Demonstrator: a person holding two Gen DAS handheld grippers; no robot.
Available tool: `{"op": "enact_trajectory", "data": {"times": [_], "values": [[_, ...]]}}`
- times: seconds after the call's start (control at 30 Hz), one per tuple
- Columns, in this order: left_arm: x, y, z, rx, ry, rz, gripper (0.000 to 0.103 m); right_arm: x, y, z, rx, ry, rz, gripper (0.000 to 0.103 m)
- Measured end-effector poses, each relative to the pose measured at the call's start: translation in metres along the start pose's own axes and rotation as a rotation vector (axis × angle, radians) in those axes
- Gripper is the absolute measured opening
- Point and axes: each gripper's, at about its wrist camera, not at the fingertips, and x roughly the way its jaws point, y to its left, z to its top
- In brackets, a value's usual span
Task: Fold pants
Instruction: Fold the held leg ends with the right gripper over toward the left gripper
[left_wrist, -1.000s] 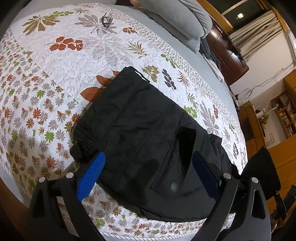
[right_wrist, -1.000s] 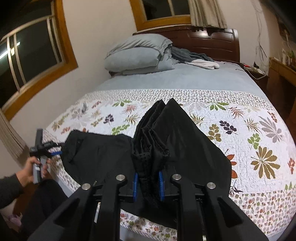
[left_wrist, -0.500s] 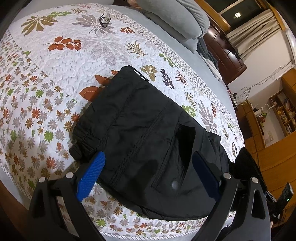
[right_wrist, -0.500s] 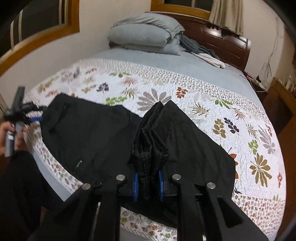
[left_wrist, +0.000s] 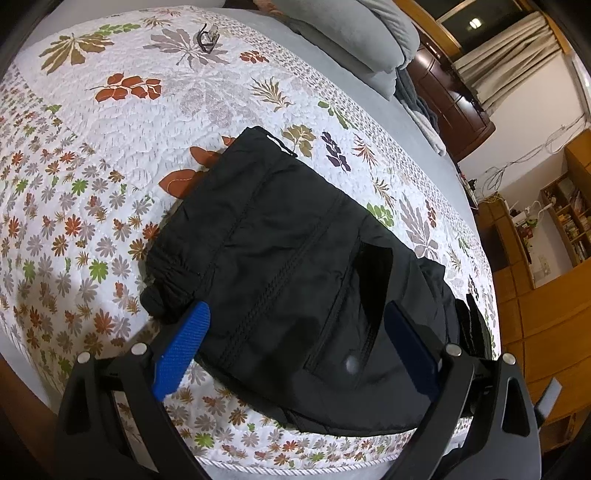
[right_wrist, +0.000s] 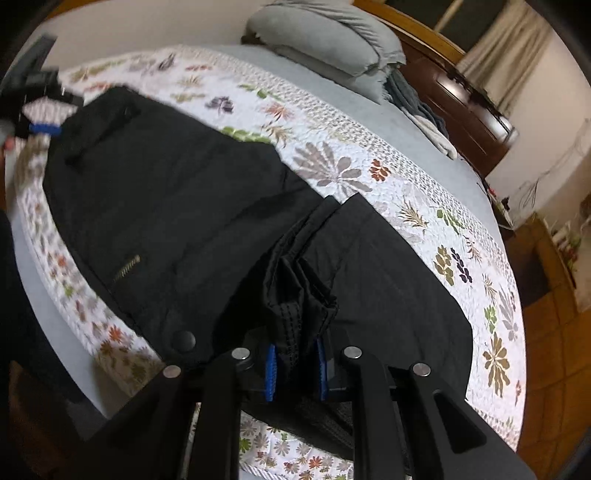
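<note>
Your right tongs (right_wrist: 295, 369) pinch a bunched fold of the black pants (left_wrist: 295, 266) over the floral quilt (left_wrist: 110, 147); your left tongs (left_wrist: 295, 343) hang released above the waistband.

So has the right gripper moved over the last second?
Yes. The right gripper, shut on a bunch of the pants, has swung left and lower: the grey pillows, earlier above centre, now sit upper right.

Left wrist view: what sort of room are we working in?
Most likely a bedroom: the black pants lie on a floral quilt covering a bed, with grey pillows against a dark wooden headboard.
</note>
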Motion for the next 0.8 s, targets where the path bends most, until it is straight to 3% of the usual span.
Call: {"op": "enact_trajectory", "data": {"times": [0.13, 0.27, 0.33, 0.63, 0.7, 0.8], "values": [[0.000, 0.000, -0.001, 0.004, 0.002, 0.007, 0.095, 0.009, 0.016, -0.004, -0.052, 0.015, -0.036, 0.019], [0.000, 0.002, -0.002, -0.004, -0.004, -0.006, 0.095, 0.012, 0.038, -0.009, -0.162, 0.002, -0.077, 0.049], [-0.001, 0.003, -0.003, -0.003, -0.006, -0.011, 0.095, 0.010, 0.049, -0.013, -0.211, -0.006, -0.105, 0.050], [-0.001, 0.005, -0.002, -0.005, -0.004, -0.028, 0.095, -0.030, 0.056, -0.026, -0.305, -0.089, -0.078, 0.053], [-0.002, 0.006, -0.003, -0.002, -0.006, -0.033, 0.095, -0.043, 0.044, -0.023, -0.282, -0.126, -0.079, 0.057], [-0.002, 0.007, -0.005, -0.004, -0.012, -0.036, 0.095, -0.051, -0.004, -0.008, -0.075, -0.136, 0.025, 0.058]]}}
